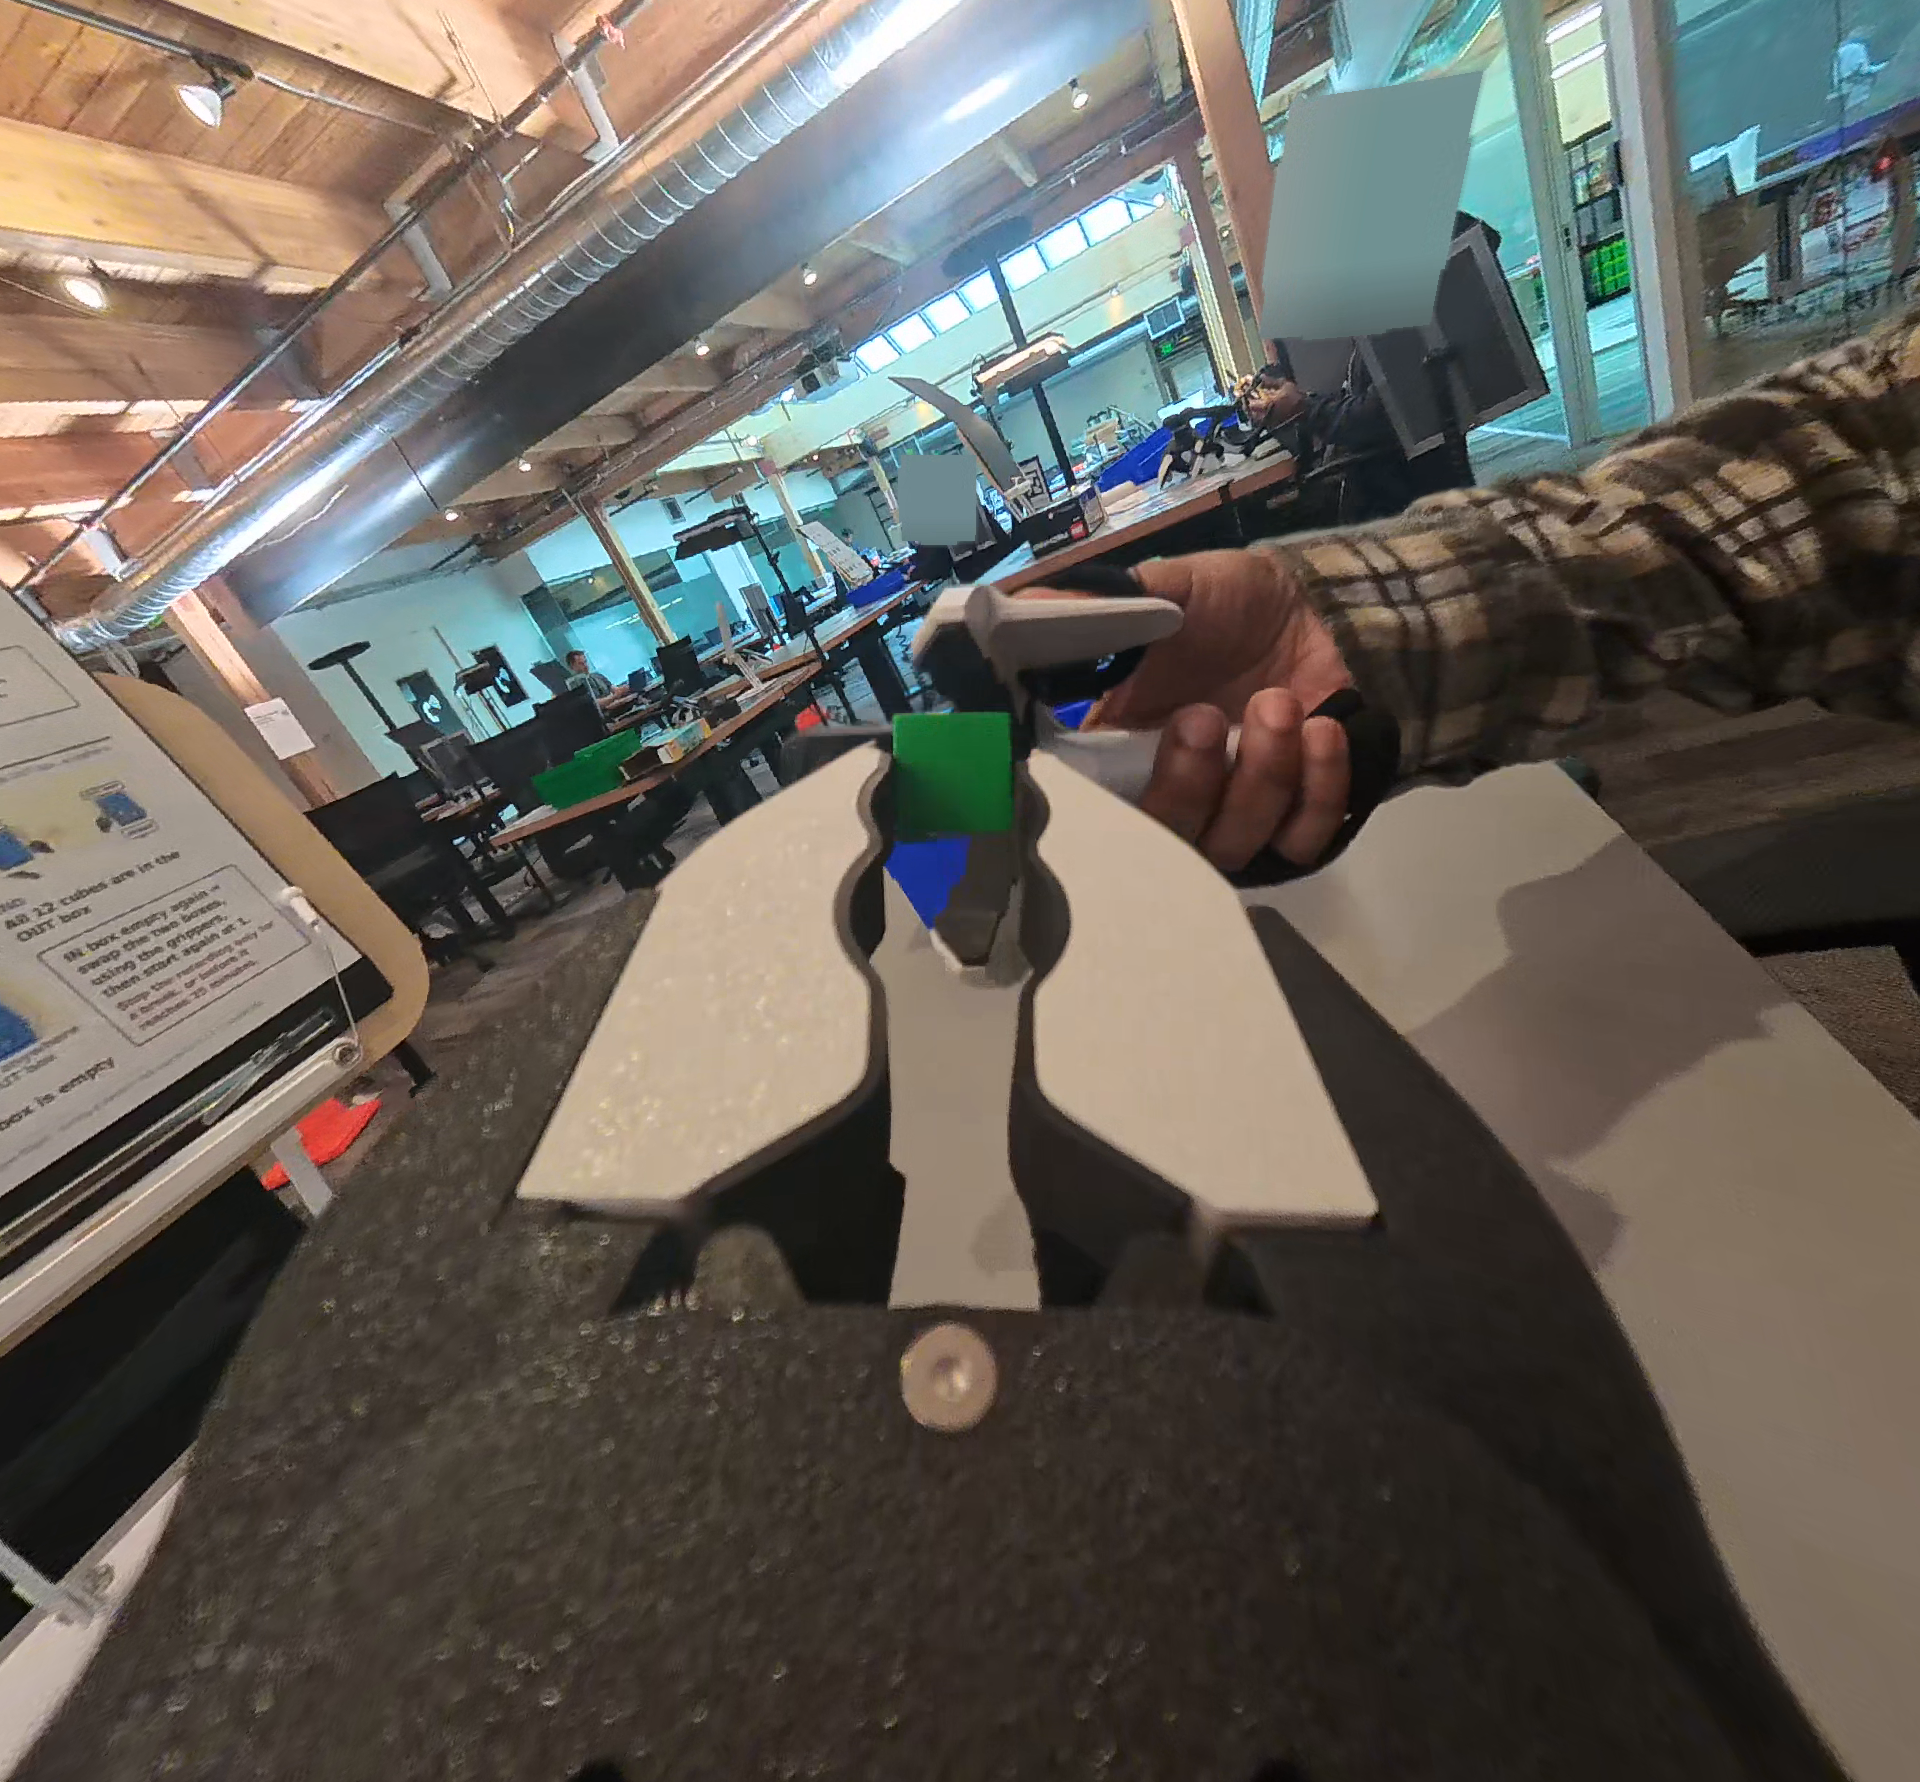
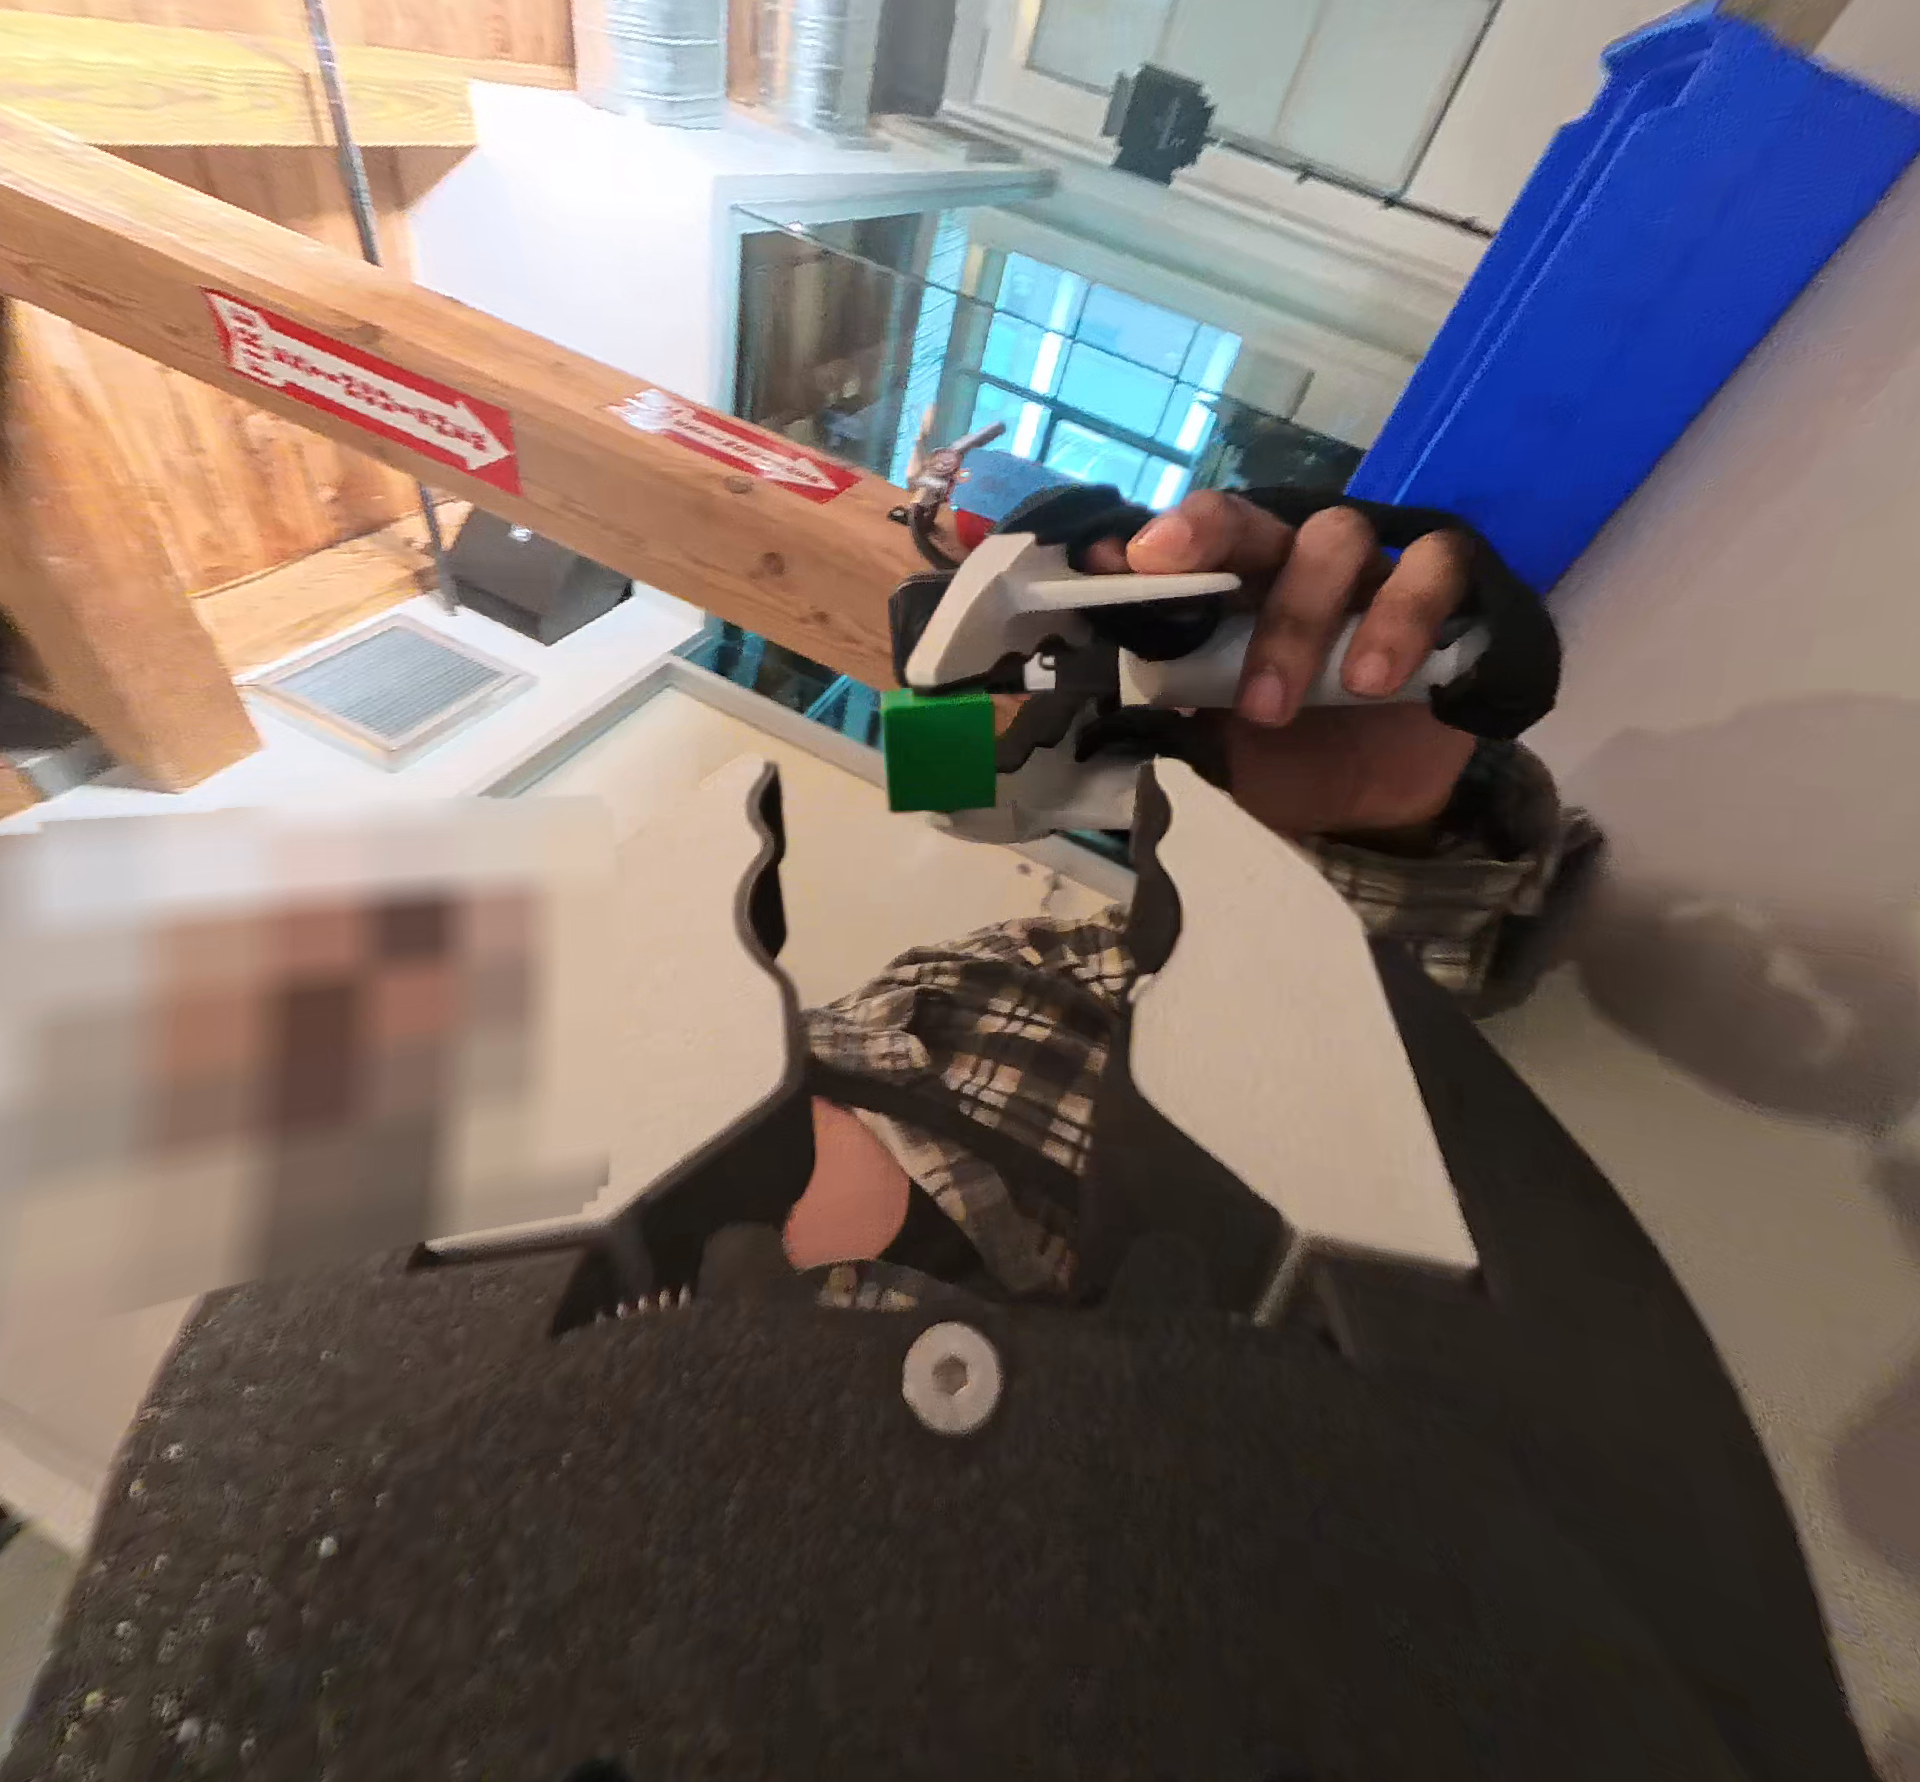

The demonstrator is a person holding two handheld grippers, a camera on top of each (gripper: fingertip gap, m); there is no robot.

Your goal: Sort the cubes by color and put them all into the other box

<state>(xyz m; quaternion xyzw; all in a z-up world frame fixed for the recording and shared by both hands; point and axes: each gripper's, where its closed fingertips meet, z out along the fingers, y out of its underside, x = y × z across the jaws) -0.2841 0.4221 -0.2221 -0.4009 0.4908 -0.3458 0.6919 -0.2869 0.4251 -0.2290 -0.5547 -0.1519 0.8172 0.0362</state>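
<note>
A green cube (image 1: 951,771) is held in the air between the tips of my left gripper (image 1: 951,776), which is shut on it. My right gripper's fingers (image 1: 1070,618) face it from the far side, held by a hand in a plaid sleeve (image 1: 1558,610). In the right wrist view my right gripper (image 2: 956,787) is open, its jaws wide apart, with the green cube (image 2: 940,750) just past its tips. The left gripper's fingers (image 2: 966,631) clamp the cube there. A blue box (image 2: 1642,278) stands on the white table (image 2: 1714,797).
A board with a printed sheet (image 1: 156,901) stands at the left edge. A bit of blue (image 1: 930,875) shows below the cube. Office desks (image 1: 644,776) and a seated person (image 1: 1340,423) lie far behind. A wooden beam (image 2: 520,454) crosses the right wrist view.
</note>
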